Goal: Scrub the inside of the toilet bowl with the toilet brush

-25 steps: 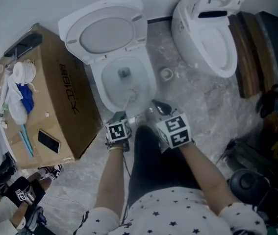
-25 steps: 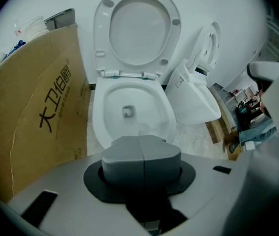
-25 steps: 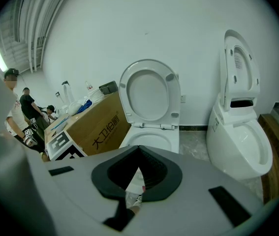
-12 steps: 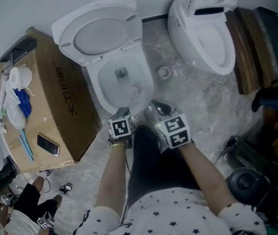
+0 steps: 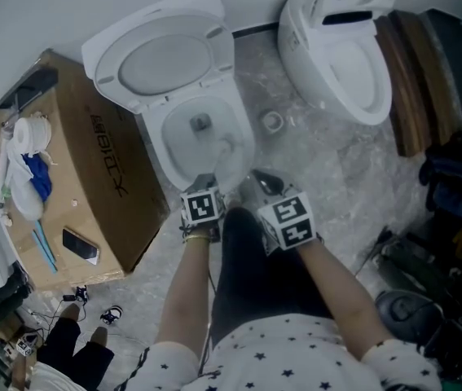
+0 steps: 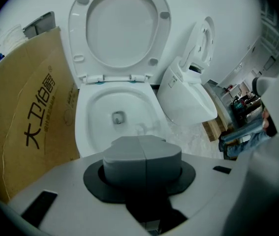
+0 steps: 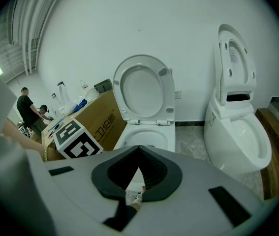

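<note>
toilet brush [image 5: 227,147] swung rightward in bowl [image 5: 164,149]; left fingers [image 6: 124,159] clamp it, right fingers [image 7: 110,171] wide.

The white toilet bowl [image 5: 154,141] stands open, seat up, with the pale toilet brush [image 5: 229,147] from my left gripper [image 5: 204,181] down inside it.

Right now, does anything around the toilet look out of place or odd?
Nothing looks spilled or broken. A small ring-shaped roll lies loose on the floor between the open toilet and a second toilet, and a cardboard box by the bowl serves as a table for a phone and cloths.
</note>
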The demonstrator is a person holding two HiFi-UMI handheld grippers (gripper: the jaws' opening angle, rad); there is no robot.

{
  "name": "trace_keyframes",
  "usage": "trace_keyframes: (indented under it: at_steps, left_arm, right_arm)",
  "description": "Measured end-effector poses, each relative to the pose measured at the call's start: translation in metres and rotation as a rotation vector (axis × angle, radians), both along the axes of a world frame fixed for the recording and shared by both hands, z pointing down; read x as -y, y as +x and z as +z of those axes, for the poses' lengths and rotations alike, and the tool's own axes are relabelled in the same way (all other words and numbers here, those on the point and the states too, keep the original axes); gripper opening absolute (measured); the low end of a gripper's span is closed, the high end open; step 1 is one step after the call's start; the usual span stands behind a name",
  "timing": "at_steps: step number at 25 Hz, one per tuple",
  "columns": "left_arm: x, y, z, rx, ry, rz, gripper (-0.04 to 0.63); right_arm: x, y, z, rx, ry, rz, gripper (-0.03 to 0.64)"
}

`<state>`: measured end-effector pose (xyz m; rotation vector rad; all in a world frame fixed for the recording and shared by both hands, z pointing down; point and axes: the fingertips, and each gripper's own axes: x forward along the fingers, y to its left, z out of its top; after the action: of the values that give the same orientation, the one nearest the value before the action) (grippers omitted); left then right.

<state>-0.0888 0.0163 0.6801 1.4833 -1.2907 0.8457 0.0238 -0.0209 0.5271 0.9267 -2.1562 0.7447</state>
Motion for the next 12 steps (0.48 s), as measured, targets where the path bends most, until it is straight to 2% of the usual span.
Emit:
trace_keyframes:
  at_steps: [12]
  left_arm:
    - [0.033,0.003,-0.002,0.007,0.01,0.025,0.147]
  right_arm:
    - [0.013,0.001,0.006,-0.001,-0.017,-0.001,0.006]
